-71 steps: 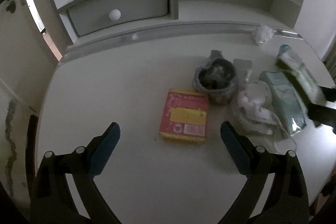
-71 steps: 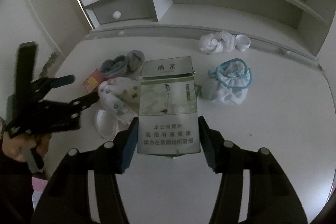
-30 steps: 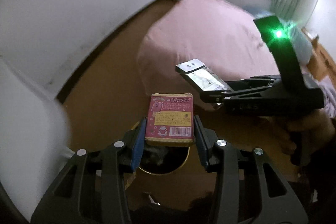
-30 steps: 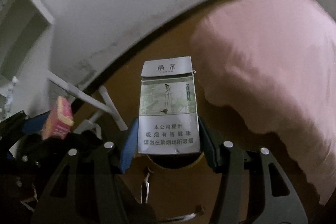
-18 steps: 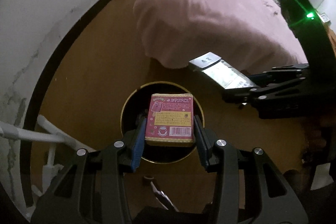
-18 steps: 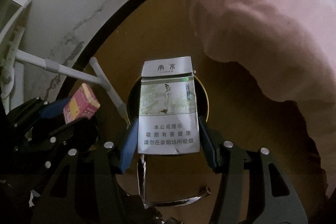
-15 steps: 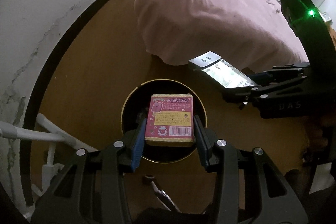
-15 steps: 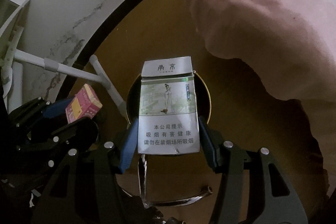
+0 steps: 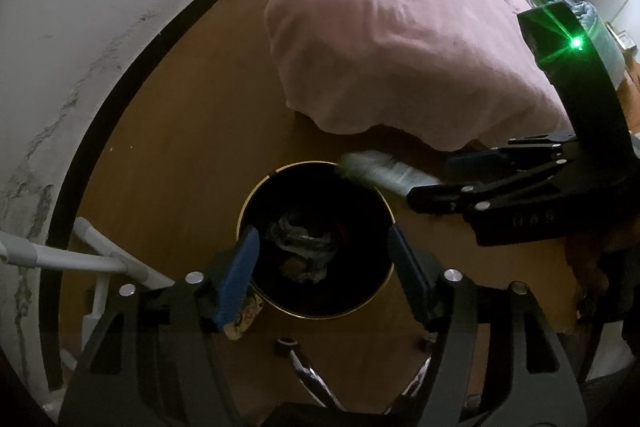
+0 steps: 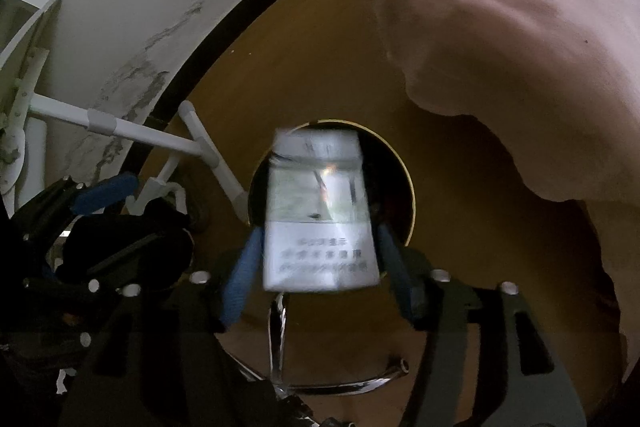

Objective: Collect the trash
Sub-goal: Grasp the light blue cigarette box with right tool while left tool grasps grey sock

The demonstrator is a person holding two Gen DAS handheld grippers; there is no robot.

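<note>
A round black bin with a gold rim [image 9: 256, 195] stands on the wooden floor, with crumpled wrappers [image 9: 300, 243] inside. My left gripper [image 9: 323, 233] hangs right over it, jaws opening, nothing between them. A yellowish patterned thing [image 9: 242, 319], perhaps the pink box, shows under its left finger at the rim. My right gripper [image 10: 320, 267] is above the same bin [image 10: 410, 195], jaws opening. The white cigarette pack [image 10: 320, 211] is blurred between its blue pads, with gaps on both sides. From the left wrist, the pack [image 9: 380, 171] is a blur off the right gripper [image 9: 440, 179].
A bed with a pink cover [image 9: 400, 47] lies close behind the bin. A white wall with a dark skirting curves along the left. A white tube frame [image 9: 80, 259] stands left of the bin, and chrome legs [image 9: 304, 367] are below it. A hand [image 9: 592, 267] holds the right gripper.
Both grippers sank toward the bin, then both opened. The pink box has left the left gripper. The cigarette pack has come loose from the right pads and is blurred.
</note>
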